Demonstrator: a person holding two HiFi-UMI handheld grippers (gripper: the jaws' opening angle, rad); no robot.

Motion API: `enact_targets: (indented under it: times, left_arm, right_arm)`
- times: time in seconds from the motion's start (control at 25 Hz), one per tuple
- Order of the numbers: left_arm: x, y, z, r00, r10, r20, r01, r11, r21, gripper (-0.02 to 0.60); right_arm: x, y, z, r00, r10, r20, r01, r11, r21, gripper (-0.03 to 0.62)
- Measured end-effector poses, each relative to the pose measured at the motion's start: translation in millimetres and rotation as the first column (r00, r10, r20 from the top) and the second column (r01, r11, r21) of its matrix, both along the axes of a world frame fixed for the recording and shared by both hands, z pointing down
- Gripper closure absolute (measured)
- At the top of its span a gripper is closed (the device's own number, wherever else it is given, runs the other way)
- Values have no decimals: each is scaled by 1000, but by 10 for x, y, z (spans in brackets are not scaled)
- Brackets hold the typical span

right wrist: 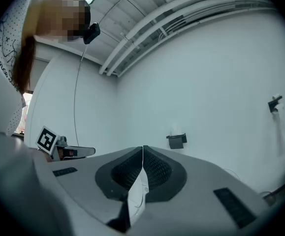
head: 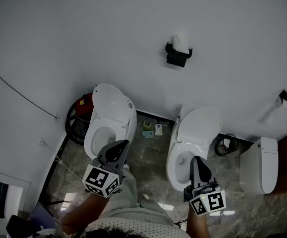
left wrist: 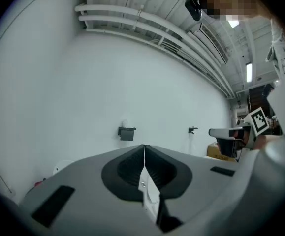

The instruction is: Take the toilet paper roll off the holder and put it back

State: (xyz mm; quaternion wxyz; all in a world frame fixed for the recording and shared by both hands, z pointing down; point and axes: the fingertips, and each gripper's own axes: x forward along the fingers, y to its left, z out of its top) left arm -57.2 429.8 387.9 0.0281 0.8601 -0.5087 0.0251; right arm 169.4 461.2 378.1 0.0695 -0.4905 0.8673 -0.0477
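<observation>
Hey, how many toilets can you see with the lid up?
2. The left toilet stands by the wall ahead of the left gripper, the right toilet ahead of the right gripper. A white fixture farther right shows no open bowl.

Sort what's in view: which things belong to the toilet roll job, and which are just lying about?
Job:
- toilet paper roll, sitting on its black holder on the wall
- left gripper and right gripper, both shut and empty

Lying about:
- left toilet, middle toilet, white fixture at the right
- small boxes on the floor
- red item
- black fitting on the wall
</observation>
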Motion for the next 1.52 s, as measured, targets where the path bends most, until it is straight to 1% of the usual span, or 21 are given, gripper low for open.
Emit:
enact_targets:
  times: [0.12, 0.28, 0.4, 0.48, 0.72, 0.88, 1.0, 1.2, 1.32, 1.52]
  left_arm:
    - [-20, -5, -17, 1000, -10, 24, 10, 1000, 23, 575]
    - [-61, -53, 4, 999, -22, 26, 21, 999, 28, 575]
    - [-78, -97, 37, 999, -29, 28, 28, 999, 24, 575]
    - [-93, -139, 43, 999, -30, 32, 29, 999, 22, 575]
    - [-188, -390, 77, 999, -34, 24, 34, 999, 12, 575]
    - [-183, -724, 58, 1000, -9, 7, 8, 1000, 11, 575]
    - [-232, -1065, -1, 1000, 18, 2, -18, 1000, 21, 575]
    - [-389, -1709, -94, 998, 60, -3, -60, 997, 42, 575]
    - [-490, -2077, -106, 996, 89, -1, -89, 995, 46, 575]
    - [-648, -2596, -150, 991, 134, -2, -134, 989, 61, 575]
  right_arm:
    - [0, -3, 18, 1000, 5, -22, -5, 1000, 4, 580]
    - [-21, -62, -27, 999, 8, -31, -8, 1000, 25, 580]
    - [4, -124, -78, 1000, 29, 3, -29, 998, 47, 580]
    - [21, -187, -90, 999, 41, 27, -42, 998, 43, 582]
    - [-41, -415, -50, 998, 50, 23, -51, 998, 28, 582]
    - [-120, -688, -6, 998, 57, 18, -57, 998, 10, 582]
    - [-226, -979, -29, 997, 70, 9, -70, 998, 4, 582]
    - [-422, -1563, -162, 994, 106, -4, -106, 994, 29, 582]
    - [-574, -1896, -222, 992, 126, 3, -126, 991, 43, 582]
    - [-835, -2333, -249, 988, 152, 0, -152, 987, 51, 582]
